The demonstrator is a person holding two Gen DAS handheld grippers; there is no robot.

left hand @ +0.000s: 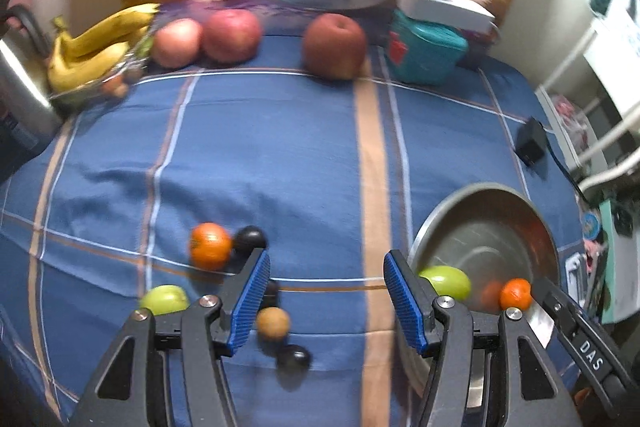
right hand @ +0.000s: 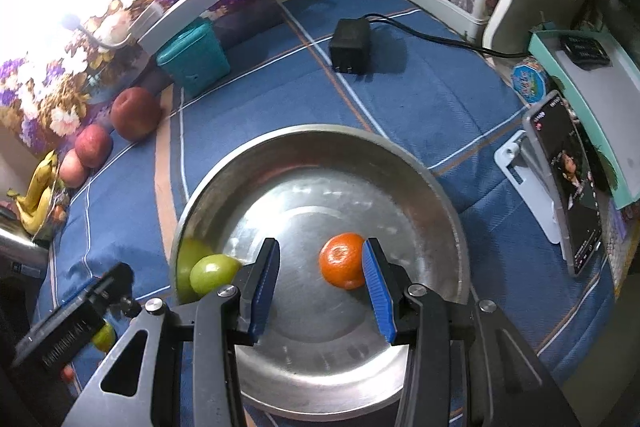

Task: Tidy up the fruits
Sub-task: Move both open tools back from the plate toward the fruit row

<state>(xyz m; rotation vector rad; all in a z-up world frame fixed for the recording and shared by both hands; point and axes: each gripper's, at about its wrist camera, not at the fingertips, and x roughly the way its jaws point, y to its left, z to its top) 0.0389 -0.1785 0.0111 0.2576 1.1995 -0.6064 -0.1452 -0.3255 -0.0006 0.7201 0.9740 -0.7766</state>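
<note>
My left gripper (left hand: 328, 299) hangs open over the blue checked cloth (left hand: 280, 155), with nothing between its blue pads. Loose on the cloth by its left finger lie an orange (left hand: 210, 246), a dark plum (left hand: 250, 239), a green fruit (left hand: 165, 299), a brown fruit (left hand: 273, 323) and another dark fruit (left hand: 293, 358). My right gripper (right hand: 320, 289) stands open above the steel bowl (right hand: 400, 155). A small orange (right hand: 342, 259) rests on the bowl's floor just beside the right pad, and the left pad is well clear of it. A green fruit (right hand: 214, 273) leans on the bowl's left wall.
Three apples (left hand: 231, 35) line the back edge, beside bananas (left hand: 96, 47) in a glass dish. A teal box (left hand: 426, 53) stands at the back right and a steel kettle (left hand: 20, 75) at the left. A black charger (right hand: 350, 45) and a phone on a stand (right hand: 568, 187) lie right of the bowl.
</note>
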